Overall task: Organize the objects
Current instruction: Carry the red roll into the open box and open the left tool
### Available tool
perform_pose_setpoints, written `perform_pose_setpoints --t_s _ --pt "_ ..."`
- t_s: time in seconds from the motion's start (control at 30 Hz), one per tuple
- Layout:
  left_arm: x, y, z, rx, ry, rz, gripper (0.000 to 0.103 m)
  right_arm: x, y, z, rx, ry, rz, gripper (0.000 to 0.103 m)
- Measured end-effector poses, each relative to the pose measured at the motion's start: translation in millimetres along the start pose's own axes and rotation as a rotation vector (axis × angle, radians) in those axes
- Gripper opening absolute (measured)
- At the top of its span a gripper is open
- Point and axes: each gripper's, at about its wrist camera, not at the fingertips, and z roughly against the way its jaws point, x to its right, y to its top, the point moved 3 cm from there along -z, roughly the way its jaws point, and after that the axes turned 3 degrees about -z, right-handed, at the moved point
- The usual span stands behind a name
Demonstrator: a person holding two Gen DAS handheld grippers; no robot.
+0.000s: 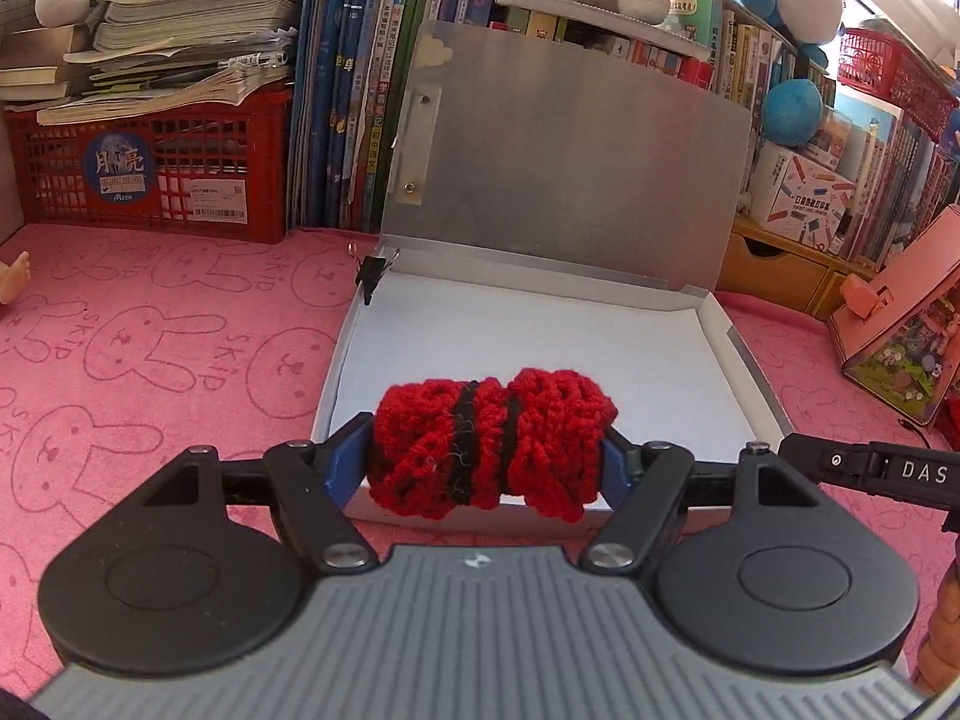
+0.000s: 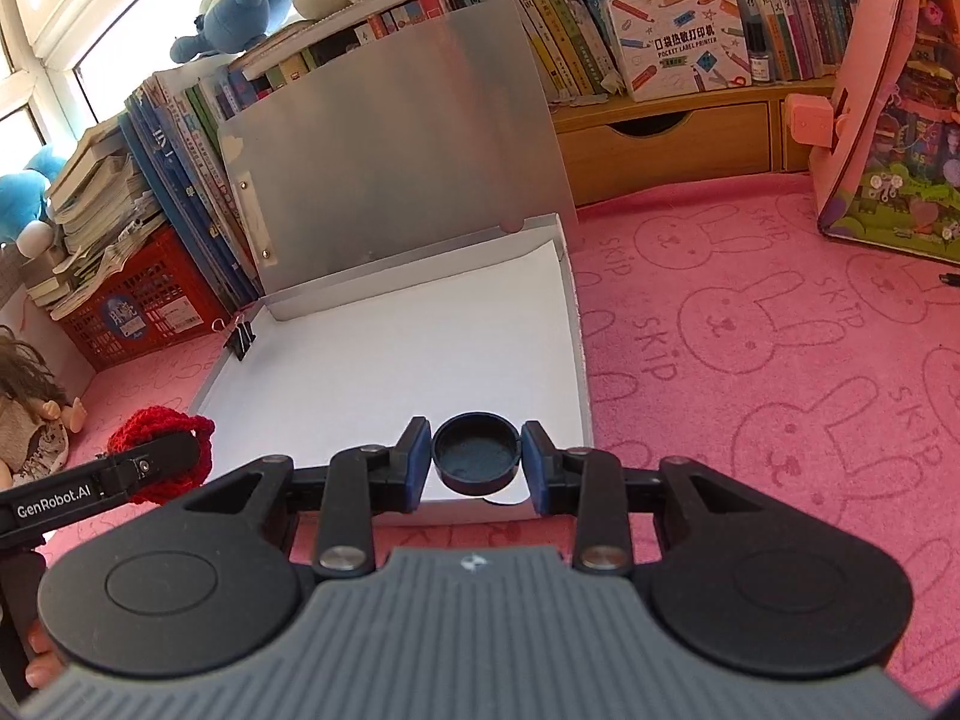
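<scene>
Pink rabbit-print cloth: covers the whole work surface in both views. Shallow grey box, centre of the left-wrist frame: open, lid standing upright against the row of books behind; floor lined with a white sheet; a black binder clip sits on its far-left rim. Red plastic crate, upper left of the frame: stacked over its top with paper-backed books. Wooden drawer unit, upper right of the right-wrist frame: a printer carton stands on it. Left gripper, lower centre: fingers pinching a roll of red knit with black bands from both ends, held over the box's near edge. Right gripper, lower centre of its frame: blue pads pressed against the sides of a small round black cap, hollow side facing the camera, held over the box's near-right corner. Doll, left edge of the right-wrist frame: lying on the cloth.
</scene>
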Motion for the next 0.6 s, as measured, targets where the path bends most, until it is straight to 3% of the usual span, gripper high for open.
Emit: perform_pose_setpoints --t_s 0.17,0.6 --pt "3.0 7.6 -22.7 -0.015 0.006 -0.016 0.077 8.1 5.3 -20.5 -0.037 0.034 -0.08 0.038" --pt "5.6 2.9 -63.2 -0.072 0.034 -0.038 0.078 -6.1 -2.7 -51.6 -0.053 -0.035 0.013 0.04"
